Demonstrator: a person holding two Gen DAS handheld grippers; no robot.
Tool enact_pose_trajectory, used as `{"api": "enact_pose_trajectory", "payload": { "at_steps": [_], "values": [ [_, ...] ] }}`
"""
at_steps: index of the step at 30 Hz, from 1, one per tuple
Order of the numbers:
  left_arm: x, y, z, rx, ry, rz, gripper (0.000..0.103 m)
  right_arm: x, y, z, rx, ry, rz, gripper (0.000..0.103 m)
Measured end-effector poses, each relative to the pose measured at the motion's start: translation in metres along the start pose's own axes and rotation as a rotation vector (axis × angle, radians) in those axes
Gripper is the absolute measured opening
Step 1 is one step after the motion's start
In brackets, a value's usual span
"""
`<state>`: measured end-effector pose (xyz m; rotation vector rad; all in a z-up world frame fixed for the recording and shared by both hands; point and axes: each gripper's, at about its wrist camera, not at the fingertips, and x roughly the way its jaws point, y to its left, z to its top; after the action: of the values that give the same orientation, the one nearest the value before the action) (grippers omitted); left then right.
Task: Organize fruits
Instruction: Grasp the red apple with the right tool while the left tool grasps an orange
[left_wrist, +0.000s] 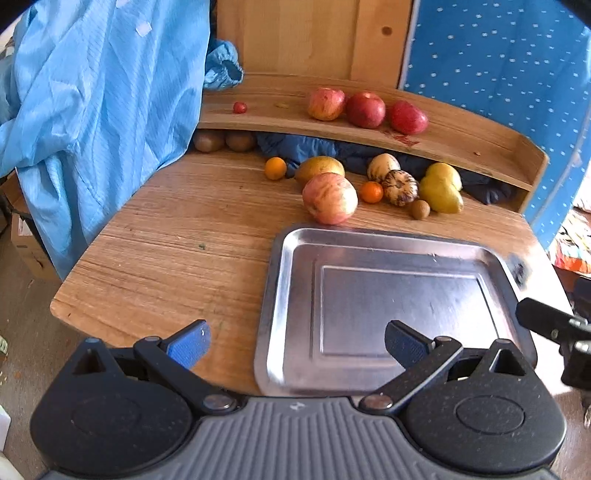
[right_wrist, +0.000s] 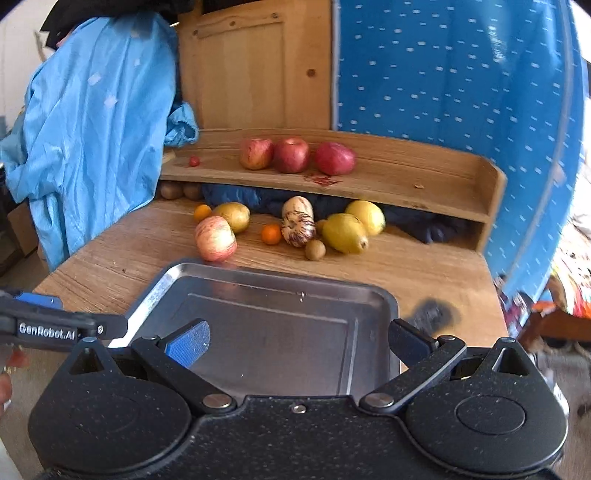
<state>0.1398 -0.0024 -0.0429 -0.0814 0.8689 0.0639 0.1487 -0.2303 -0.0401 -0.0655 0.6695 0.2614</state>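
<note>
- Three red apples (left_wrist: 365, 109) sit in a row along the raised wooden shelf (left_wrist: 480, 147) at the table's far edge, with one small red fruit (left_wrist: 239, 107) alone toward the shelf's left end.
- On the wooden table (left_wrist: 166, 236) below lie one streaked apple (left_wrist: 330, 198) just beyond the far rim of the metal tray (left_wrist: 291, 295), two small oranges (left_wrist: 275, 168), two striped pale melons (left_wrist: 400, 187), one small kiwi (left_wrist: 420, 209), one yellow-green mango (left_wrist: 319, 167) and two yellow pears (left_wrist: 441, 192).
- Two brown kiwis (left_wrist: 208, 140) lie tucked under the shelf's left end.
- The tray sits at the table's near edge, with nothing in it.
- The left gripper (left_wrist: 297, 343) hangs over the near edge, fingers spread wide, holding nothing.
- The right gripper (right_wrist: 297, 341) is spread wide above the tray, also holding nothing.
- Only the right wrist view shows the left gripper's "GenRobot.AI" label; only the left wrist view shows the floor left of the table.
</note>
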Motion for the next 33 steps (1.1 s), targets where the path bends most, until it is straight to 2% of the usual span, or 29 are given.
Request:
{"api": "enact_pose_trajectory", "payload": {
  "at_steps": [3,9,17,22,29,33],
  "values": [
    [0.01,-0.001,0.01,-0.034,0.018,0.029,0.102,0.011,-0.005,0.005,-0.037,0.01,0.04,0.102],
    [0.028,0.002,0.026,-0.104,0.042,0.063,0.102,0.027,-0.016,0.009,-0.056,0.014,0.065,0.102],
    [0.049,0.011,0.053,-0.152,0.056,0.049,0.102,0.044,-0.019,0.014,-0.053,0.032,0.071,0.102],
    [0.069,0.036,0.081,-0.216,0.043,0.017,0.102,0.06,-0.01,0.022,-0.033,0.041,0.071,0.102],
    [0.111,0.075,0.132,-0.165,0.076,0.008,0.102,0.1,0.033,0.045,-0.013,0.065,0.069,0.102],
    [0.145,0.089,0.154,-0.069,0.137,-0.014,0.102,0.126,0.061,0.057,-0.023,0.083,0.028,0.102]
  ]
}}
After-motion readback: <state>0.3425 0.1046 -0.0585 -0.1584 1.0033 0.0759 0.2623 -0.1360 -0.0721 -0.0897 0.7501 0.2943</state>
